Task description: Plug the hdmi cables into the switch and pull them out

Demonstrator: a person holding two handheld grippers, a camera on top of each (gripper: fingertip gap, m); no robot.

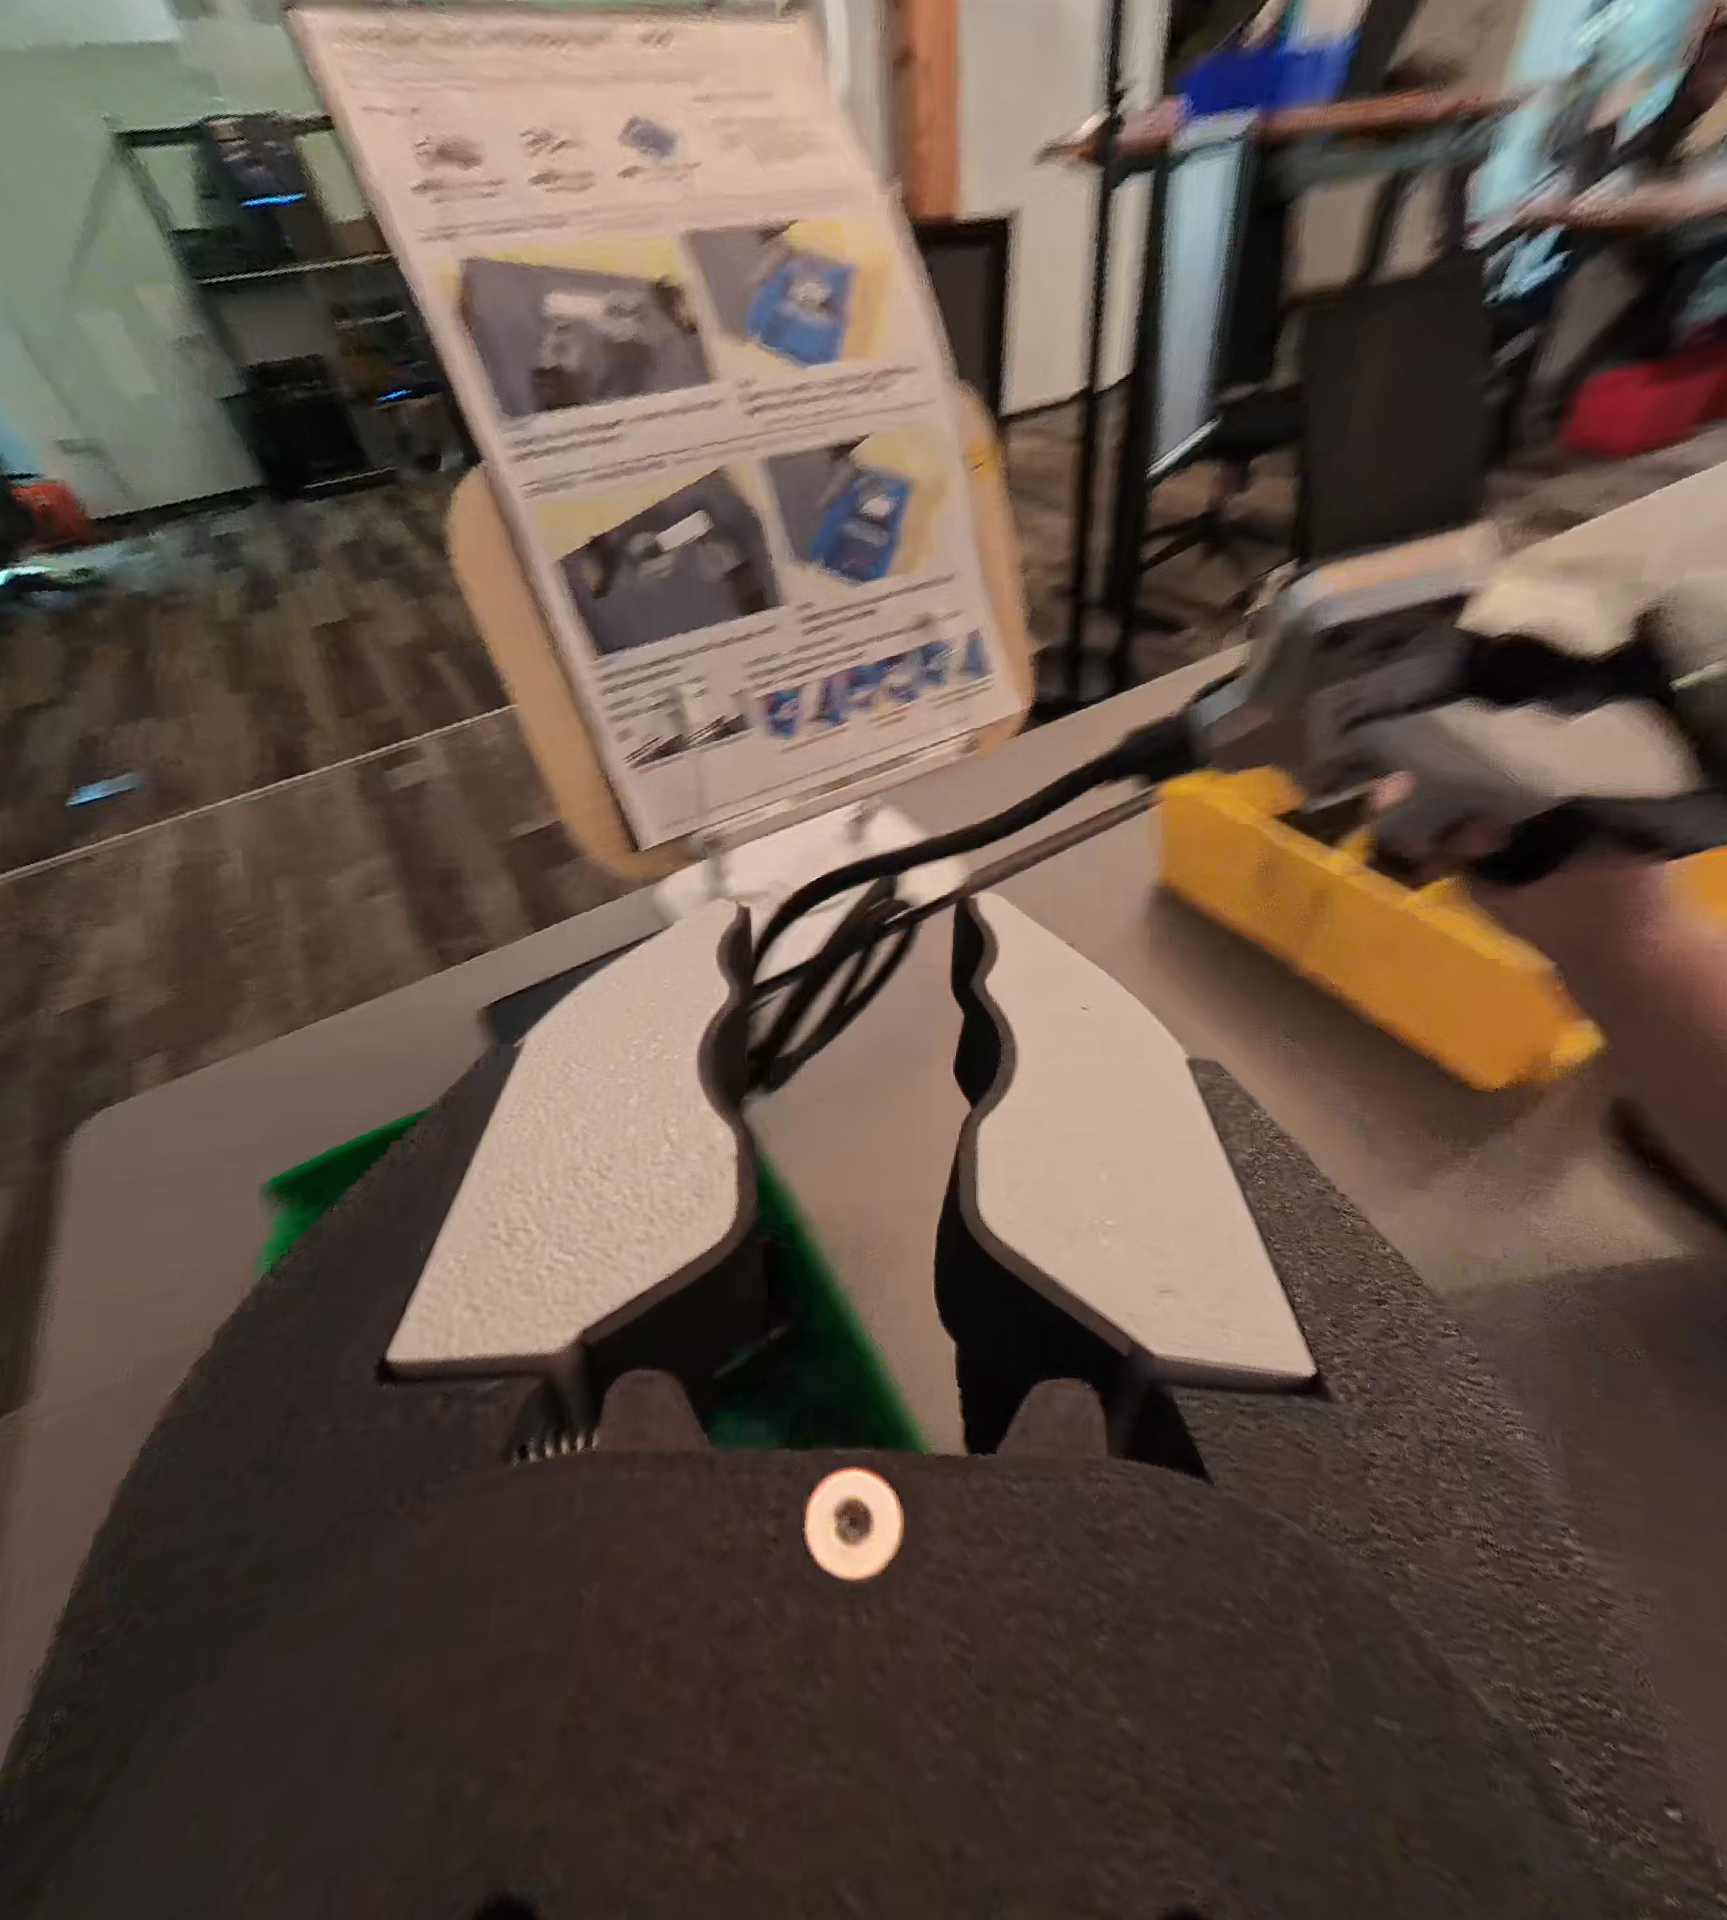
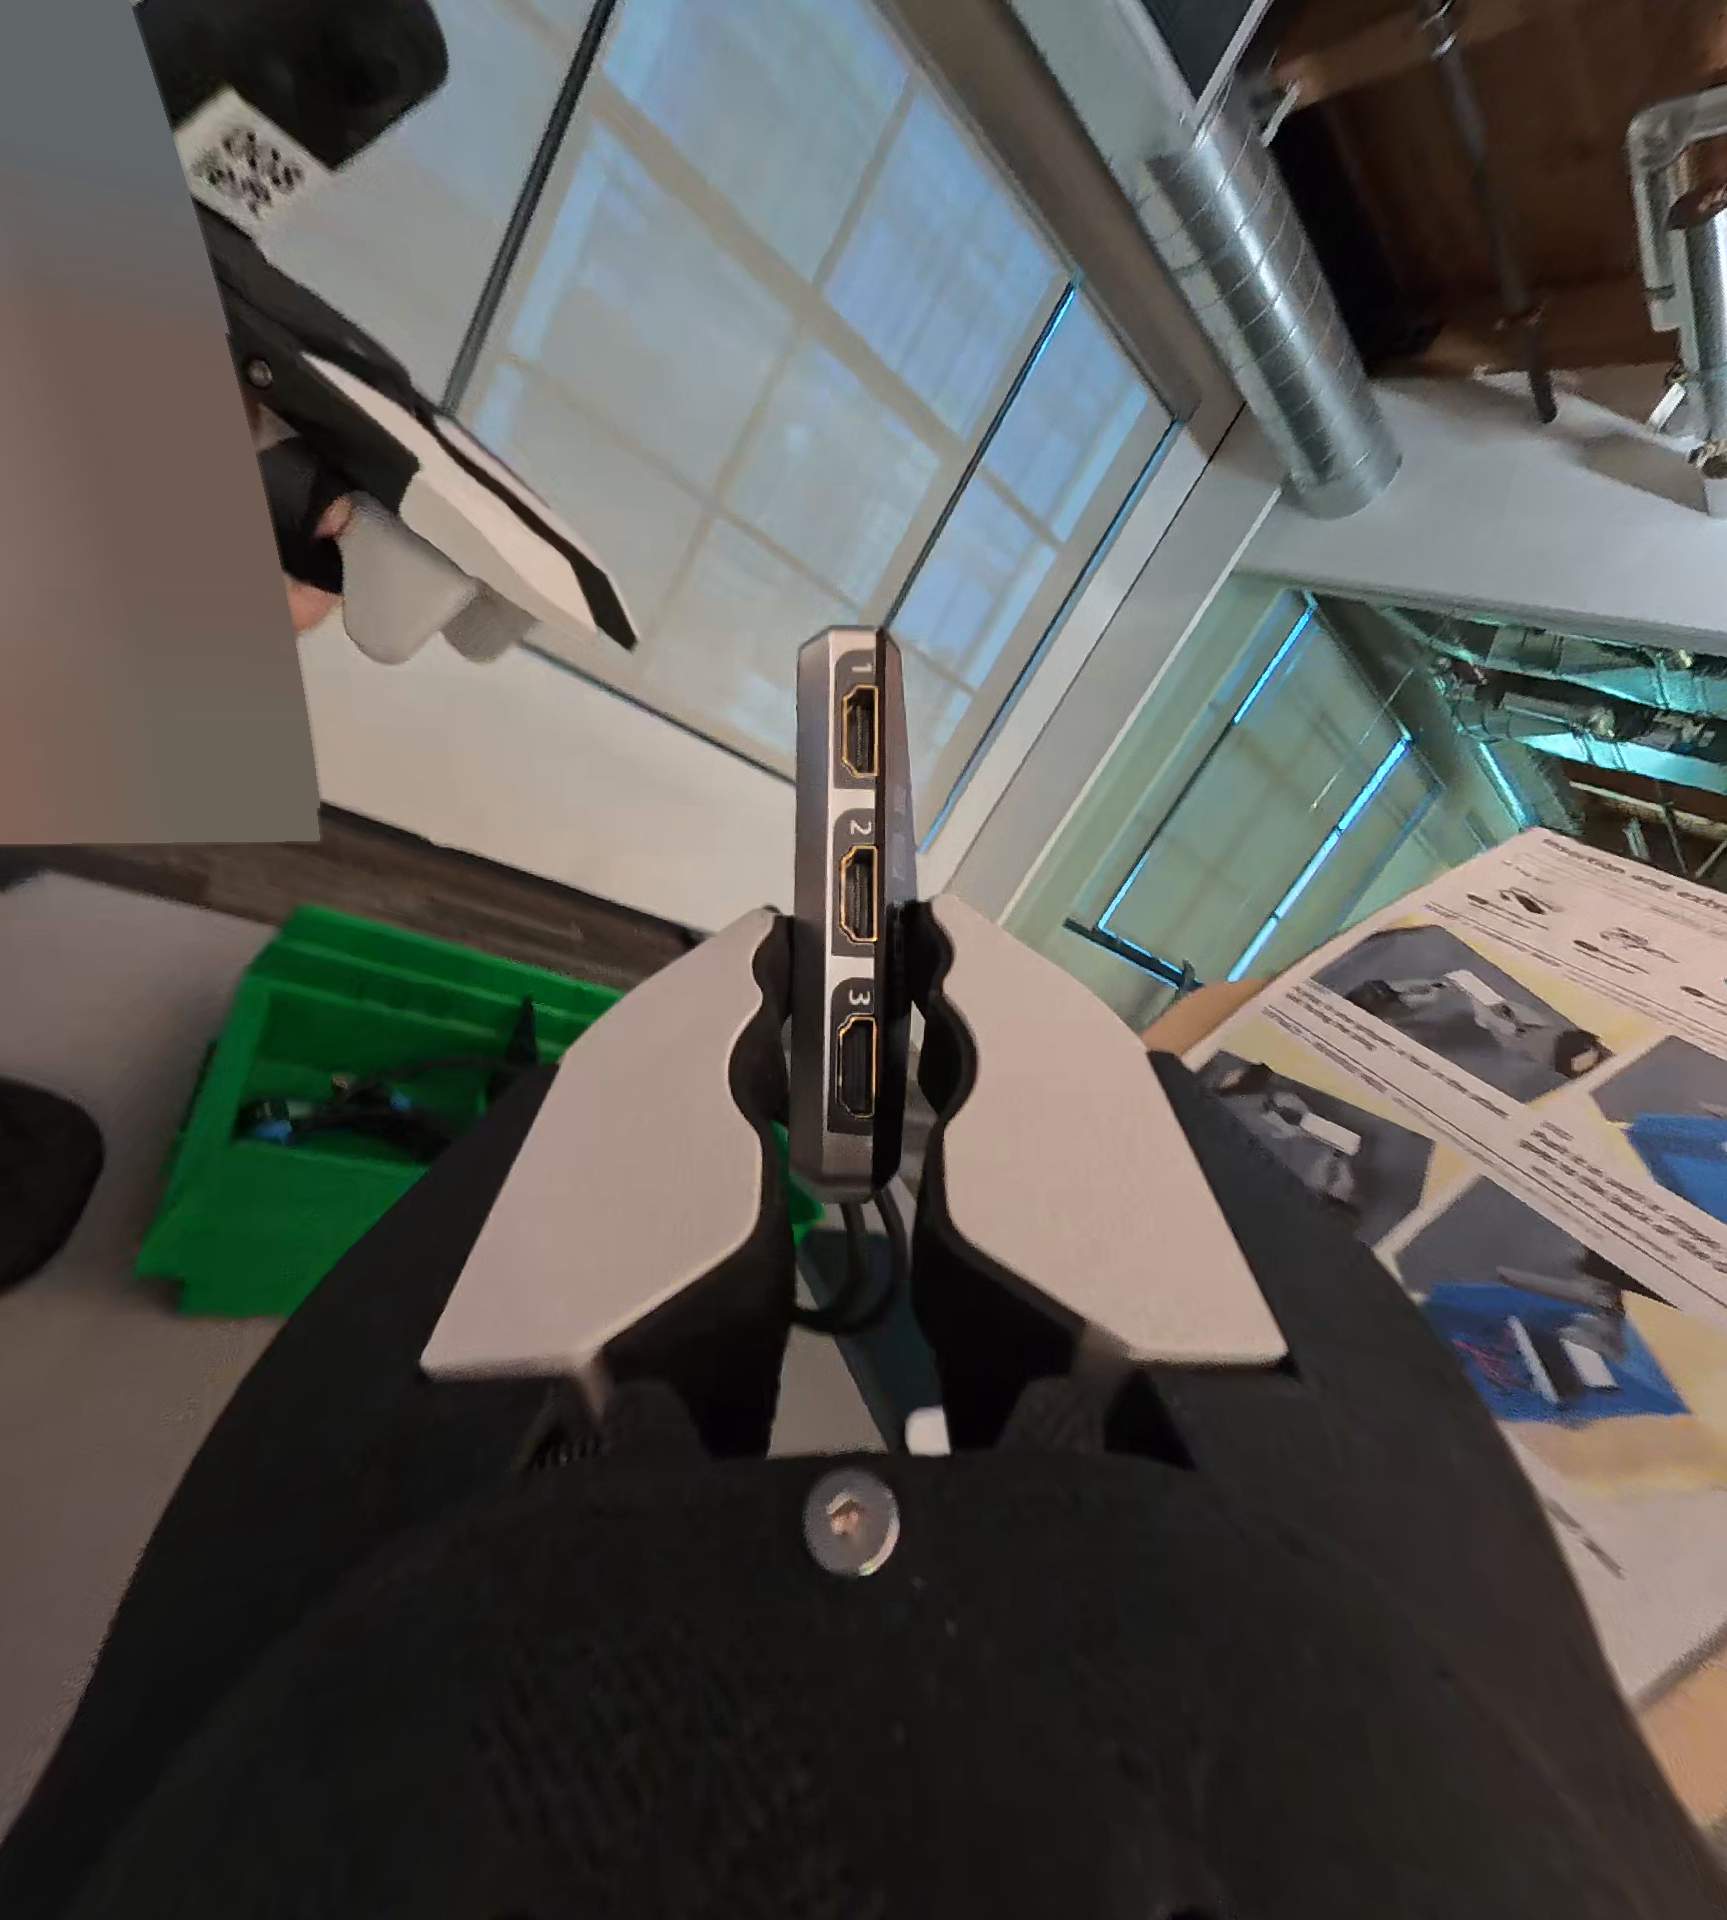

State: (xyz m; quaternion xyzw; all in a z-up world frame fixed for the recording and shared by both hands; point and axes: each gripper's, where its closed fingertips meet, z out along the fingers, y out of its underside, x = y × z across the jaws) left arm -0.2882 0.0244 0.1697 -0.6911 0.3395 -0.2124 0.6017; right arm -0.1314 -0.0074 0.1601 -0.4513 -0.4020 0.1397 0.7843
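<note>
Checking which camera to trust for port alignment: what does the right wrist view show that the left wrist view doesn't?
Right wrist view only: the switch edge-on, three empty ports facing the camera, clamped by the right gripper.
Left wrist view only: the yellow bin and black cables beyond the open, empty left gripper.
Both: green bin, instruction sheet, table.

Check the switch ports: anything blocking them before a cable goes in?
Nothing visible. The right claw is shut on the switch, clamping its flat sides, and all three ports face the camera empty. The left claw is open and holds no cable yet.
</note>
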